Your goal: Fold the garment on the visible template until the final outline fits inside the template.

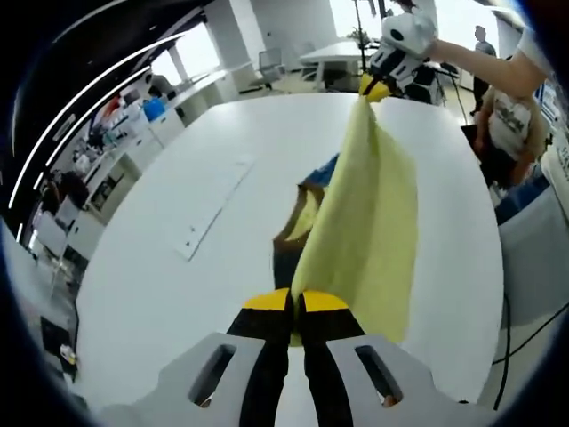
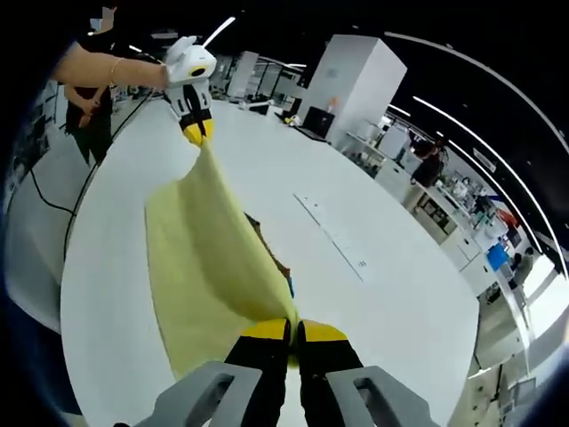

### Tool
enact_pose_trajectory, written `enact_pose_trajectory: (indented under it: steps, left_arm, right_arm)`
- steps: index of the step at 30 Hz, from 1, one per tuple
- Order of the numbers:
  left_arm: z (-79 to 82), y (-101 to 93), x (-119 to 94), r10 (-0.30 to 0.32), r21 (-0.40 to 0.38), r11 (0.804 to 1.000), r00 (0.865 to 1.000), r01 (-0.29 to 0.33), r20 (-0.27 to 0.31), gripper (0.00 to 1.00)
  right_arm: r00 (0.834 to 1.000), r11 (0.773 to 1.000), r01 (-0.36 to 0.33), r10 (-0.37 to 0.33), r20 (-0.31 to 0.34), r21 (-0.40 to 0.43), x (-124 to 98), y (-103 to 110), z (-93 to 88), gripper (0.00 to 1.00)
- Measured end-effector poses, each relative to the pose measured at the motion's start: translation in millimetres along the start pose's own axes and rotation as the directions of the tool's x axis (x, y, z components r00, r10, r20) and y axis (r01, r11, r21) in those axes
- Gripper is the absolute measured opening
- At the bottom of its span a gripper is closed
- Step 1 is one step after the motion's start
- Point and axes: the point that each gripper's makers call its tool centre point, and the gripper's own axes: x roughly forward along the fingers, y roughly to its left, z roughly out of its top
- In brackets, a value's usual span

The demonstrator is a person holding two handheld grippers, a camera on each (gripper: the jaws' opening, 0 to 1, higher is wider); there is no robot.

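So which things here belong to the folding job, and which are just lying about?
Job:
- pale yellow cloth garment, held taut above the table
- dark brown and blue template beneath it
- left gripper and right gripper, each clamping an edge

Lying about:
- flat white strip on the round white table

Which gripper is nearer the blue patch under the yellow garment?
Right. The right gripper holds the garment just beside the blue patch; the left gripper grips the garment's far end, farther off.
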Motion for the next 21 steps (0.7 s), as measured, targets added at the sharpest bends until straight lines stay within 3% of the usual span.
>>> enact_pose_trajectory:
  steps: [5, 10, 12, 14, 21]
  left_arm:
    - [-6.8, 16.0, 15.3, 0.031, -0.012, 0.999, 0.999, -0.031, -0.036, 0.00]
    - [-16.7, 24.5, 29.8, 0.031, -0.032, 0.999, 0.998, -0.033, -0.058, 0.00]
    - [-22.5, 25.3, 34.7, 0.032, -0.024, 0.999, 0.996, -0.034, -0.082, 0.00]
    - [-34.8, 26.5, 43.3, 0.010, -0.043, 0.999, 0.990, -0.016, -0.137, 0.00]
    - [-48.3, 32.5, 72.1, -0.016, -0.074, 0.997, 0.985, 0.003, -0.172, 0.00]
  right_arm:
    - [1.000, 0.998, 0.002, -0.002, -0.003, 0.062, 19.0, -9.1, -4.3, 0.00]
    - [1.000, 0.998, 0.007, -0.006, -0.027, 0.059, 36.1, -13.5, -10.6, 0.00]
    - [1.000, 0.992, -0.007, 0.009, -0.015, 0.124, 43.0, -12.1, -11.5, 0.00]
    - [1.000, 0.992, -0.015, 0.018, -0.022, 0.122, 51.8, -15.0, -15.7, 0.00]
    - [0.995, 0.990, -0.027, 0.041, -0.092, 0.139, 83.9, -15.1, -37.4, 0.00]
